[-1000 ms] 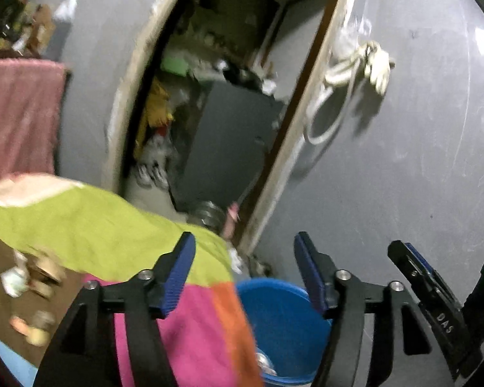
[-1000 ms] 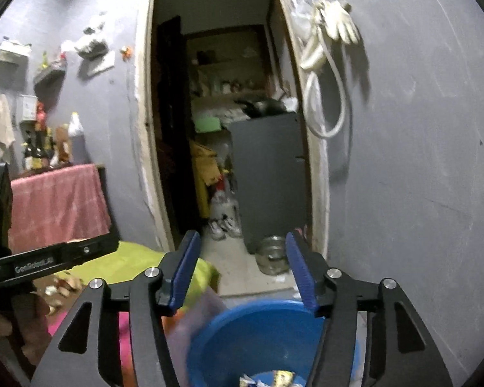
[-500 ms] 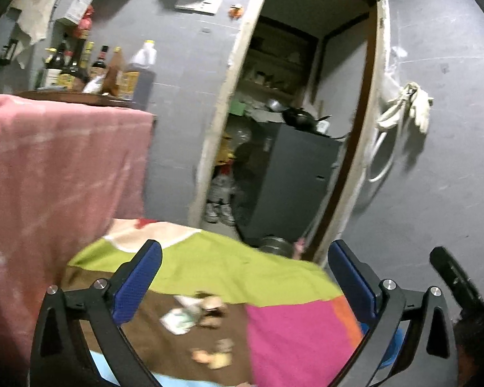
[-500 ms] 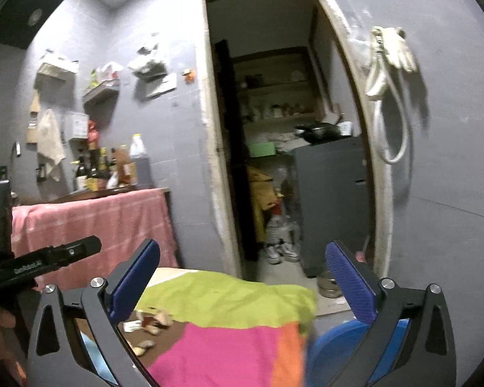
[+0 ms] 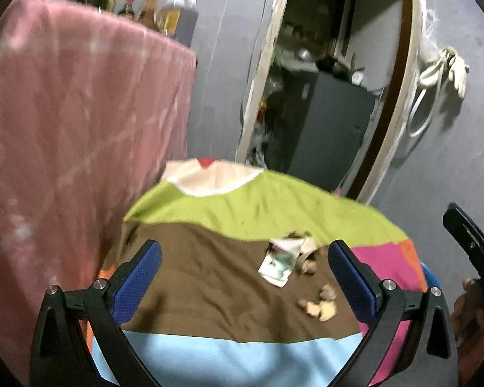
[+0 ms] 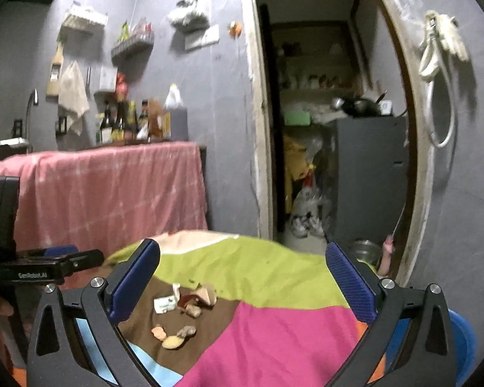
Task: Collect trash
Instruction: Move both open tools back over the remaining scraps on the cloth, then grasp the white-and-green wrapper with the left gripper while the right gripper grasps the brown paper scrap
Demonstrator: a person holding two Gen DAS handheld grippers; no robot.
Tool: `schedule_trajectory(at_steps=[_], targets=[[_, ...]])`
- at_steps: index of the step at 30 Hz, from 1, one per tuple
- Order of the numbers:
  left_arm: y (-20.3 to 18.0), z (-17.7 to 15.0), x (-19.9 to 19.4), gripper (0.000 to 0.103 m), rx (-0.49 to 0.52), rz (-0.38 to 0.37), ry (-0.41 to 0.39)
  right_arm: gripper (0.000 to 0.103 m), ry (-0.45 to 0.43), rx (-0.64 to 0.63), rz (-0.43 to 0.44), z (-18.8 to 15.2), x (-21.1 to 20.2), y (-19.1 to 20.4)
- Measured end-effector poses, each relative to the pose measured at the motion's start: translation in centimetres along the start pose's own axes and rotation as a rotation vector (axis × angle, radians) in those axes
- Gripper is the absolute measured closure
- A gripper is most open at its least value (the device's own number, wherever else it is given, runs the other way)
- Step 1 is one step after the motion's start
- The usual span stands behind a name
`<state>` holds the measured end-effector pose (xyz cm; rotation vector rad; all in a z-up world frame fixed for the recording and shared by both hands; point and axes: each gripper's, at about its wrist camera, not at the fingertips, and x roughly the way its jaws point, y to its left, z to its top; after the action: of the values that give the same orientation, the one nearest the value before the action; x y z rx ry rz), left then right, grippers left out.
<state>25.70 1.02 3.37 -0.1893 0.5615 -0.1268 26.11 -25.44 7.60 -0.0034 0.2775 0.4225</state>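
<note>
A table under a patchwork cloth (image 5: 193, 290) holds the trash: a crumpled white wrapper (image 5: 279, 262) and several small scraps (image 5: 319, 303) on the brown patch. My left gripper (image 5: 244, 251) hovers over the cloth, open wide with nothing between its fingers; the trash lies ahead toward the right finger. In the right wrist view the wrapper (image 6: 164, 304), a torn brown piece (image 6: 205, 293) and the scraps (image 6: 174, 335) lie toward the left finger of my right gripper (image 6: 242, 248), which is open and empty. A blue bin (image 6: 461, 338) peeks out at the table's right end.
A counter draped in pink cloth (image 6: 113, 193) with bottles (image 6: 122, 122) stands left of the table. An open doorway (image 6: 322, 161) behind leads to a dark cabinet (image 6: 371, 177). Gloves and a hose (image 6: 438, 45) hang on the grey wall. The other gripper (image 6: 48, 264) shows at the left edge.
Both views have swung left from the blue bin to the table with the trash. Both grippers' jaws have spread from partly open to wide open.
</note>
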Motion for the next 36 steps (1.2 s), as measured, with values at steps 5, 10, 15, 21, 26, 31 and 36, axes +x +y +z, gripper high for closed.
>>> schedule_trajectory(at_steps=[5,10,15,21,26,31,36], targets=[[0.6,-0.5,3.1,0.016,-0.023,-0.043,0.092,0.002,0.107,-0.012,0.040,-0.6,3.7,0.0],[0.9,-0.7,6.5,0.049,-0.036,-0.116,0.216,0.017,0.210,-0.007,0.071,-1.6,7.4,-0.2],[0.5,-0.9,8.4,0.065,-0.019,-0.153,0.291,0.021,0.288,0.016,0.095,-2.4,10.0,-0.5],[0.1,-1.5,9.3,0.077,0.010,-0.168,0.334,0.024,0.349,0.023,0.104,-2.9,12.0,-0.6],[0.8,-1.4,9.2,0.092,-0.016,-0.166,0.336,0.027,0.388,0.020,0.122,-3.2,12.9,-0.6],[2.7,-1.3,8.3,0.103,-0.142,-0.185,0.330,0.028,0.455,-0.014,0.155,-3.7,14.1,0.4],[3.7,-1.2,7.5,0.103,-0.204,-0.209,0.320,0.029,0.514,-0.046,0.172,-4.3,15.1,1.4]])
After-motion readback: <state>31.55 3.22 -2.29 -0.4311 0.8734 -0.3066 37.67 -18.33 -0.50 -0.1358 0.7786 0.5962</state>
